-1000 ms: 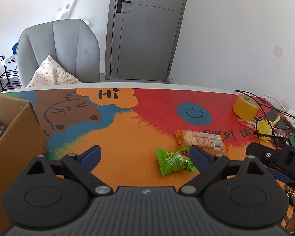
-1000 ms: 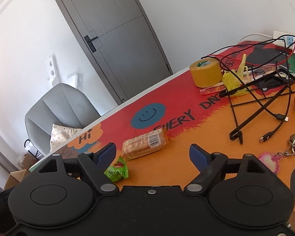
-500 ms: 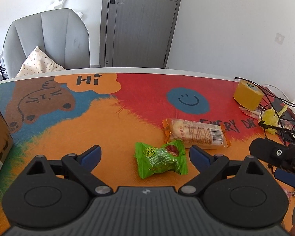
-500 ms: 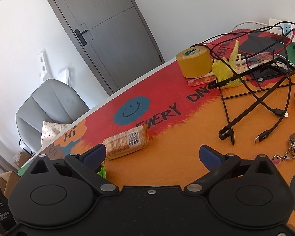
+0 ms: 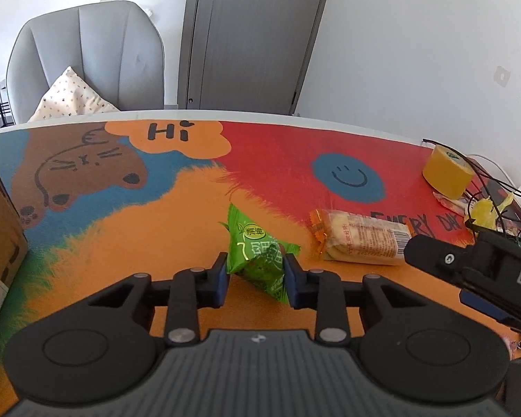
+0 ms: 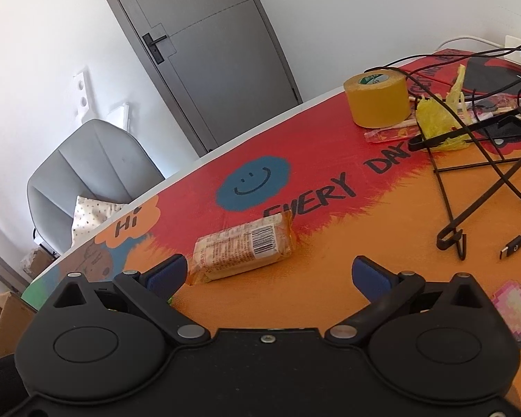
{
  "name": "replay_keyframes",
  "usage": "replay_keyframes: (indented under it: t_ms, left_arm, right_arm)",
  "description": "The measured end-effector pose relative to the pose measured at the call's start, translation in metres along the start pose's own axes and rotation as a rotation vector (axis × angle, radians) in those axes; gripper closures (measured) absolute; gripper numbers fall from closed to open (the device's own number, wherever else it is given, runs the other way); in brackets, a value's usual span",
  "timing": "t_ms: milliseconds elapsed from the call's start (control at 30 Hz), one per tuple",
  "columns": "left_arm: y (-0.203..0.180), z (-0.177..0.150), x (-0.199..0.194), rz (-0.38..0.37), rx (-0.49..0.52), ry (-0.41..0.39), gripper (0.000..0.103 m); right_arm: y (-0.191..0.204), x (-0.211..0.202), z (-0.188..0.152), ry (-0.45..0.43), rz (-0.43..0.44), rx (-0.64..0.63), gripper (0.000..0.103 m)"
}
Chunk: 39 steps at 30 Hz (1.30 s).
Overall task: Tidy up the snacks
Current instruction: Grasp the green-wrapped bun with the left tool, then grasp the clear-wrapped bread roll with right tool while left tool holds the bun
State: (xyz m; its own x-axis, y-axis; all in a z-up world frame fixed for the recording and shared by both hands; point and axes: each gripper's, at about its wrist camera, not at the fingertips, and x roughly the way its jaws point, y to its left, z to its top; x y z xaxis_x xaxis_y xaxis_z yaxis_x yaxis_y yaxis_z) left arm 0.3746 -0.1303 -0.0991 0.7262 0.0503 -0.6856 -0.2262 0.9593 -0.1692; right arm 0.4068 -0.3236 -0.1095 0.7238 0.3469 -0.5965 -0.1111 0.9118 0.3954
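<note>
My left gripper point(image 5: 257, 274) is shut on a green snack packet point(image 5: 257, 253), which stands tilted between the blue pads just above the colourful table mat. An orange-and-clear biscuit pack point(image 5: 361, 238) lies to its right; it also shows in the right wrist view point(image 6: 243, 250). My right gripper point(image 6: 267, 274) is open and empty, just in front of the biscuit pack, with its left finger near the pack's left end. The right gripper's body also shows at the right edge of the left wrist view point(image 5: 476, 267).
A cardboard box point(image 5: 0, 229) stands at the left edge of the table. A yellow tape roll point(image 6: 377, 99), yellow wrapper point(image 6: 437, 121), black cables point(image 6: 476, 187) and a pink keychain point(image 6: 514, 305) lie to the right. A grey chair point(image 5: 87, 62) stands behind the table.
My left gripper has closed on the green packet and lifted its top end upright. My right gripper has moved closer to the biscuit pack and stays open.
</note>
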Motion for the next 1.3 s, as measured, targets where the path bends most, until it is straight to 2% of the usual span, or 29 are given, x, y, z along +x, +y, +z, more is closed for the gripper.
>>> replay_keyframes:
  t_ms: [200,467,700,967,1133,1300]
  left_arm:
    - [0.020,0.007,-0.006,0.011,-0.028,-0.018,0.078]
    - [0.043,0.014,-0.015,0.038,-0.050,-0.047,0.079]
    - [0.053,0.015,-0.016,0.045,-0.065,-0.051,0.079]
    - [0.056,0.015,-0.017,0.048,-0.073,-0.054,0.079]
    - [0.056,0.014,-0.016,0.043,-0.078,-0.048,0.079]
    - [0.060,0.014,-0.015,0.048,-0.081,-0.049,0.079]
  right_arm:
    - [0.020,0.013,0.002,-0.004,-0.019,-0.070,0.000]
    - [0.048,0.037,0.001,0.018,-0.066,-0.237,0.000]
    - [0.057,0.052,0.004,0.021,-0.111,-0.314,0.000]
    - [0.068,0.054,0.005,-0.006,-0.135,-0.460,0.000]
    - [0.069,0.057,0.011,0.012,-0.143,-0.449,0.000]
    - [0.063,0.063,0.011,0.046,-0.108,-0.321,0.000]
